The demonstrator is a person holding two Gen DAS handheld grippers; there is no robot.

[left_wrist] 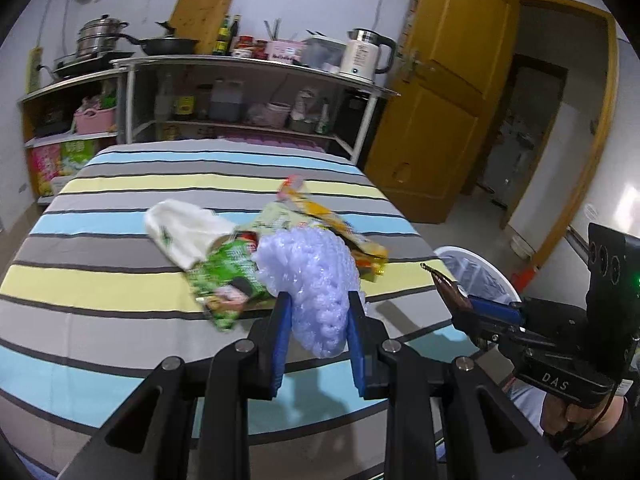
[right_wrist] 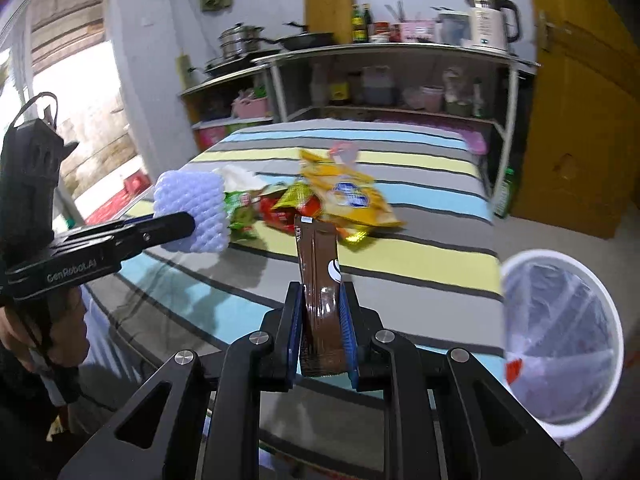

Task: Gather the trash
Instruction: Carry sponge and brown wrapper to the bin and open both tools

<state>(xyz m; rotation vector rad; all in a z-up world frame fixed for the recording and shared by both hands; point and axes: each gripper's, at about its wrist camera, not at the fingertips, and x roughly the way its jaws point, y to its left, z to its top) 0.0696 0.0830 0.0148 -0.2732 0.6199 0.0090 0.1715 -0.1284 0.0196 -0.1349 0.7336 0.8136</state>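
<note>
Brown wrapper [right_wrist: 318, 280] sits clamped between the blue pads of the right hand-held gripper [right_wrist: 320, 300], its long axis running straight out along the fingers and away from the camera. The white bin [right_wrist: 560, 344], lined with a clear bag, stands off the near right corner of the bed, to the right of this gripper and lower than it; I judge that the coming move turns on swinging the wrapper rightward until it hangs over that open mouth.

Lavender foam netting [left_wrist: 316, 284] is squeezed in the left hand-held gripper [left_wrist: 320, 312], bulging out above and below the pads. In the left wrist view the bin [left_wrist: 480, 276] lies to the right, partly hidden behind the right gripper, so the right hand is the nearer of the two to it and the left would have to cross further.

Farther out on the striped bed [left_wrist: 120, 292] the rest of the trash lies in a loose heap: a green packet [left_wrist: 228, 280], a white crumpled bag [left_wrist: 180, 228] and a yellow snack bag [right_wrist: 352, 196], all well apart from both grippers and across the bed from the bin.
</note>
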